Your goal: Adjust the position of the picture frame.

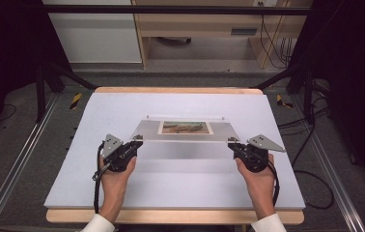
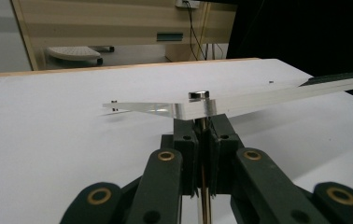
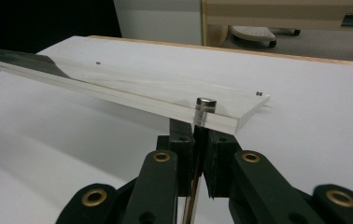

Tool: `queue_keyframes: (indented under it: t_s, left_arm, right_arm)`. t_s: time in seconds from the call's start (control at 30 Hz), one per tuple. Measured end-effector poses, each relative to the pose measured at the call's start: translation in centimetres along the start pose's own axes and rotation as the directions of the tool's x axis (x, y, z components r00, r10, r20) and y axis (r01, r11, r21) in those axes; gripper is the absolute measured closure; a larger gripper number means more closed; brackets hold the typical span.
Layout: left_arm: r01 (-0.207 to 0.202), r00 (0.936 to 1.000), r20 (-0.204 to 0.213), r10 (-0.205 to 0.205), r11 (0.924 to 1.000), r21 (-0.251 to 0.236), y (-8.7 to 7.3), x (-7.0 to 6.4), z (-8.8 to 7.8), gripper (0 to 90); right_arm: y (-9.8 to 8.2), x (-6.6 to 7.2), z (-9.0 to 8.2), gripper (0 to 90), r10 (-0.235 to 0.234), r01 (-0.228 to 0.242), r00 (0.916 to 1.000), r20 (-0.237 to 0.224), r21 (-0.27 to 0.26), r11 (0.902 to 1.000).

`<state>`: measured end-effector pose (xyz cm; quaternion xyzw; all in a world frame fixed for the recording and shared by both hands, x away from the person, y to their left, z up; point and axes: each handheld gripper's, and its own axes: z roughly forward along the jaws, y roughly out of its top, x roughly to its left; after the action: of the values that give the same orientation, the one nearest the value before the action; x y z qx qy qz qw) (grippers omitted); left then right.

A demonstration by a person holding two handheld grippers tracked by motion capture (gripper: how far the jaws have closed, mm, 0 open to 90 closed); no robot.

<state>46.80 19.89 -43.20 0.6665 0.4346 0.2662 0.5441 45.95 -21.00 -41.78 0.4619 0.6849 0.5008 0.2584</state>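
Two bare hands come in from the bottom of the high view, each holding a black two-jaw gripper above a white foam-covered table (image 1: 122,193). Between them hangs a clear rectangular acrylic frame panel (image 1: 185,147), raised off the white surface at its near edge, with a small landscape picture (image 1: 185,127) showing through or under it toward the far side.

At the panel's near left corner, the left gripper (image 1: 136,140) has its jaws drawn almost fully together, clamped on the thin edge; in the left gripper view the left gripper (image 2: 205,122) pinches the pane just beneath a small round silver metal stud (image 2: 198,95) sitting on the corner. At the near right corner, the right gripper (image 1: 232,141) is likewise nearly closed on the panel; in the right gripper view the right gripper (image 3: 198,125) grips the thick transparent edge directly below a second silver stud (image 3: 206,101).

Beyond the table stands a pale wooden cabinet (image 1: 195,24) on a grey floor.
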Motion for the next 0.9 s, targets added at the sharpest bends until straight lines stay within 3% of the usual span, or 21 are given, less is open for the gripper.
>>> queue_keyframes:
  t_s: [0.37,0.9]
  left_arm:
    - [0.015,0.9998,0.011,-0.015,0.9999,0.001,-0.6,0.6,0.2,82.9]
    - [-0.006,1.0,-0.003,0.006,0.9996,0.029,-1.3,0.6,-0.4,82.9]
  right_arm:
    - [-0.1,0.2,0.2,83.0,-0.001,0.001,1.0,-0.001,0.006,1.0]
    - [-1.0,0.8,0.2,82.9,-0.009,0.009,0.9999,-0.008,0.031,0.9995]
